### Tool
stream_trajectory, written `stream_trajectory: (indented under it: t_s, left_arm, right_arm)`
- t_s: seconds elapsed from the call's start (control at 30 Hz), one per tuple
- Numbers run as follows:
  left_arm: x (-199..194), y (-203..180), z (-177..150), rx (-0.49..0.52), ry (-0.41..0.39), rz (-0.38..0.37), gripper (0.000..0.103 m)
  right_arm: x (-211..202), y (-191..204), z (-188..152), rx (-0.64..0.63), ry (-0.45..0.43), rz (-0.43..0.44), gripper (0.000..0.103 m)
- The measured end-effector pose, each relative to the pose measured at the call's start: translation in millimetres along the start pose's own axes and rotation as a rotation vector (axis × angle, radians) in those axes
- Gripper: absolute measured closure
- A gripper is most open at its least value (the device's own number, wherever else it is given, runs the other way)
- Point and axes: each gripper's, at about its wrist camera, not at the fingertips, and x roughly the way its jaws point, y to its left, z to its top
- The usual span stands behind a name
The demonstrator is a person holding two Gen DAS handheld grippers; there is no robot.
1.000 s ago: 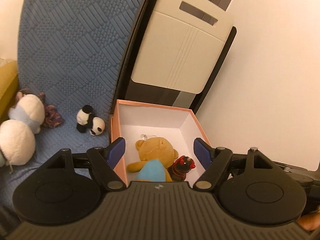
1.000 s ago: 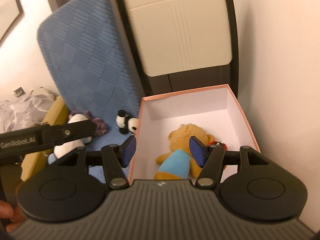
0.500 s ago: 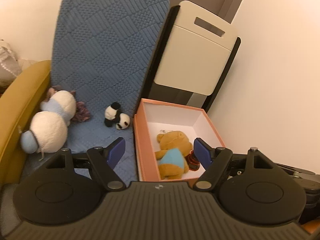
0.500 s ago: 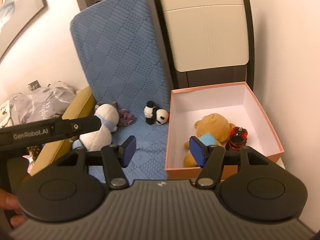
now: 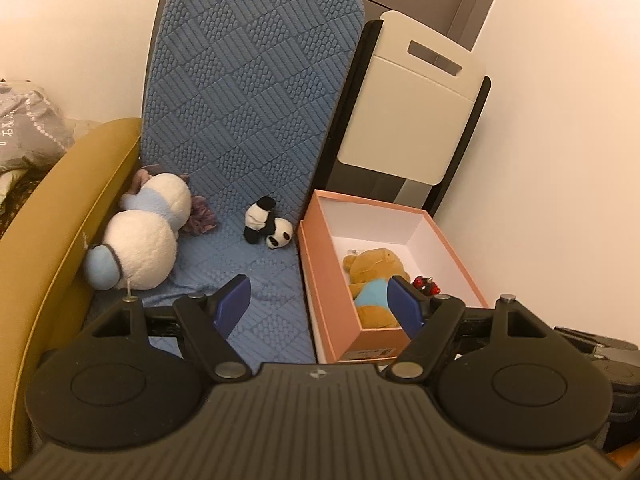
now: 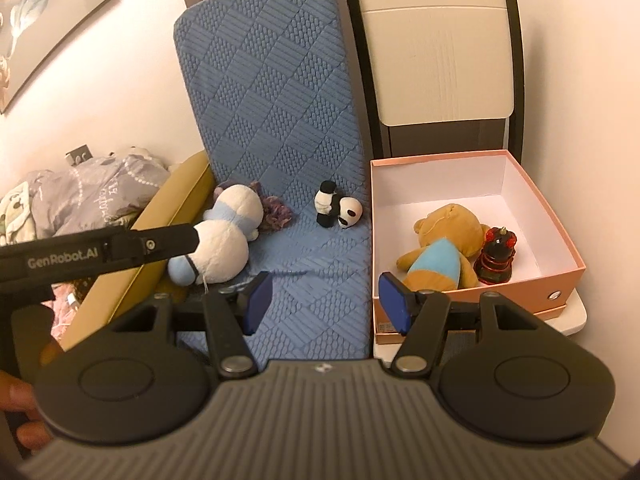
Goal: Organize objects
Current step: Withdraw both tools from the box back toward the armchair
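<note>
Left claw spread wide, blue pads well apart, gripping nothing; hovering above the blue quilted mat and the near corner of the pink box. Right claw likewise wide open and empty, pads straddling the seam between mat and box.

Inside the pink box, white-lined: a tan teddy bear in a light blue shirt, lying on its back, head toward the far wall; just beside it, touching its right side, a small red-and-black figurine, glossy, standing upright.

On the mat, near the box's left wall: a little panda plush, black and white, tipped over with head down toward the box. Farther left, against the mustard-yellow cushion: a large white plush with pale blue band and blue foot, lying on its side, a tuft of purple fuzz at its neck.

Behind the box, leaning on the wall: a cream folding chair with black frame. At far left, a crumpled grey blanket.
</note>
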Motion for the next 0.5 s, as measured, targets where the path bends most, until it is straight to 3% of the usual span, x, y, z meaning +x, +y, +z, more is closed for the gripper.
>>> stream_trajectory:
  t_s: [0.27,0.5]
  left_arm:
    - [10.1,10.0,-12.2,0.012,0.007,0.013,0.023]
    - [31.4,24.1,-8.4,-0.001,0.021,0.052,0.011]
  right_arm:
    - [14.2,5.6,-7.4,-0.014,-0.014,-0.01,0.041]
    - [37.1,3.2,-10.0,-0.025,0.028,-0.013,0.039]
